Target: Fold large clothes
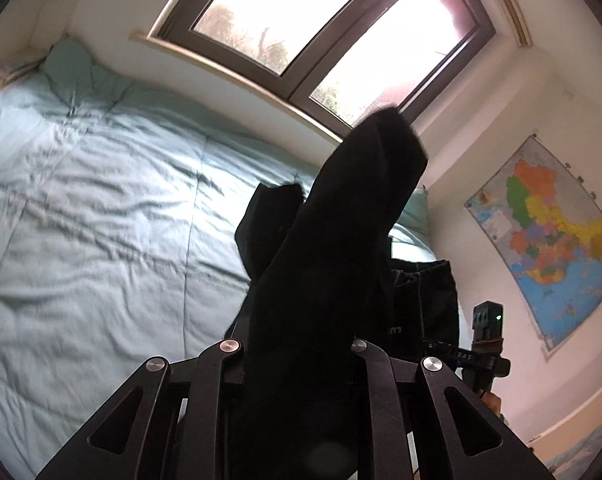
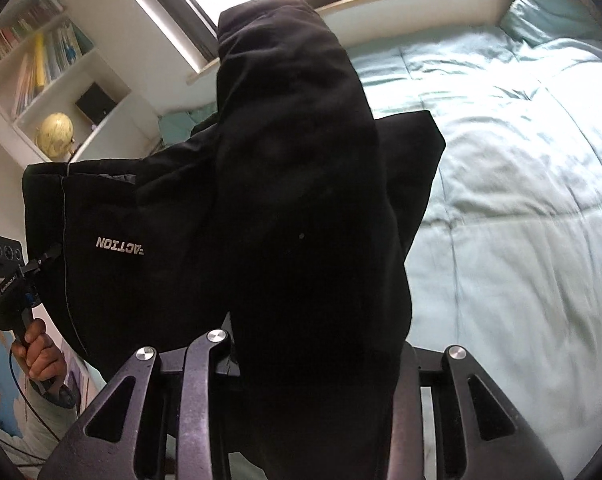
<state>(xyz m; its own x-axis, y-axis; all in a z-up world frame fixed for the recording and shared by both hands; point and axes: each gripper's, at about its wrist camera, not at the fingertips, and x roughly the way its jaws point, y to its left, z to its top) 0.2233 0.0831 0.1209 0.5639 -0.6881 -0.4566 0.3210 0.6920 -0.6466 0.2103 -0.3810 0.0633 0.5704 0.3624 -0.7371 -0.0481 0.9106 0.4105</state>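
Garment: a black jacket (image 2: 261, 208) with mirrored silver lettering, lifted above the bed and stretched between the two grippers; a sleeve or folded part drapes over each camera's view.
Left gripper (image 1: 301, 344): its fingers are clenched on a bunched part of the jacket (image 1: 333, 248), and the cloth hides the tips. In the right wrist view the same gripper (image 2: 47, 258) pinches the jacket's far edge, with the person's left hand (image 2: 37, 354) on its handle.
Right gripper (image 2: 313, 340): its fingers are clamped on a thick fold of the jacket that covers the gap between them. In the left wrist view it (image 1: 441, 350) appears at the lower right, beside the hanging cloth.
Bed (image 1: 101, 200): a pale green quilted cover, wrinkled, below the jacket.
Window (image 1: 321, 28): above the bed's far side, bright.
Wall map (image 1: 549, 236): coloured, on the wall by the bed.
Bookshelf (image 2: 41, 52): holds books, with a yellow globe (image 2: 55, 134) on a lower shelf.
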